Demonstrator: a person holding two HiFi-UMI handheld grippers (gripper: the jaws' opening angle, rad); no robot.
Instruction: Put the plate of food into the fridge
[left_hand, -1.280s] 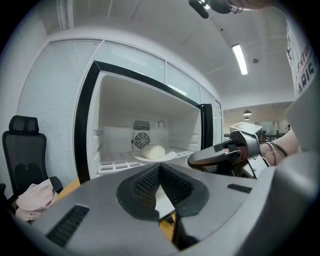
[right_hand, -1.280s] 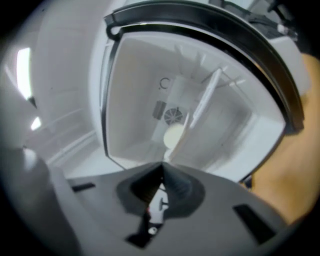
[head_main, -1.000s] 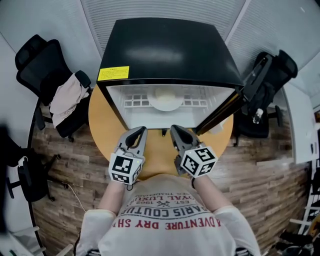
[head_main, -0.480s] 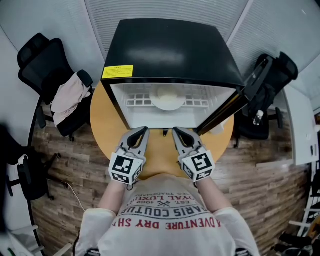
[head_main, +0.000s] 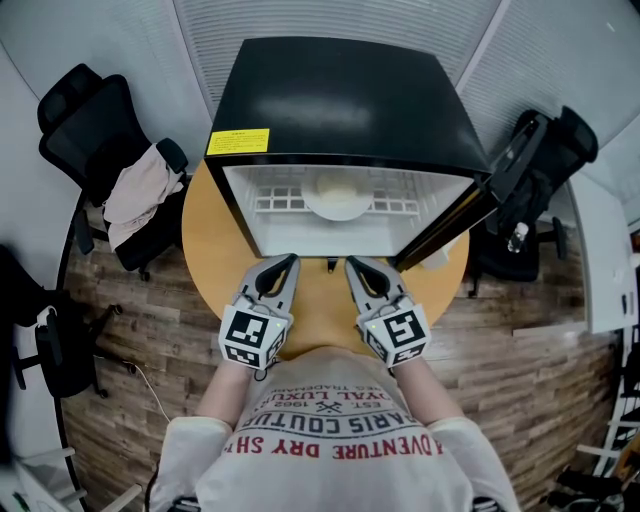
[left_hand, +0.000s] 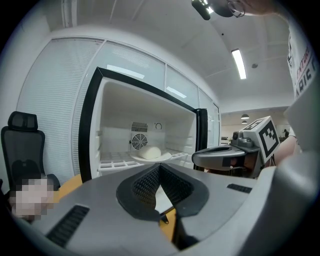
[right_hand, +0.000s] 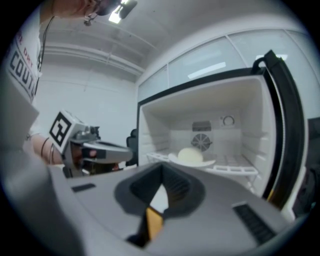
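A white plate (head_main: 337, 207) carrying a pale round bun (head_main: 338, 190) rests on the white wire shelf inside the open black mini fridge (head_main: 345, 105). The same plate (left_hand: 150, 156) (right_hand: 192, 161) shows deep in the fridge in both gripper views. My left gripper (head_main: 284, 267) and right gripper (head_main: 353, 270) hover side by side over the round wooden table (head_main: 215, 250), just in front of the fridge opening, both shut and holding nothing. The fridge door (head_main: 455, 215) stands swung open to the right.
A black office chair (head_main: 95, 110) draped with a pale cloth (head_main: 140, 195) stands at the left. Another black chair (head_main: 540, 160) stands behind the open door at the right. Wooden plank floor surrounds the table.
My right gripper has turned slightly and drawn in level with the left one. The plate and the fridge have not moved.
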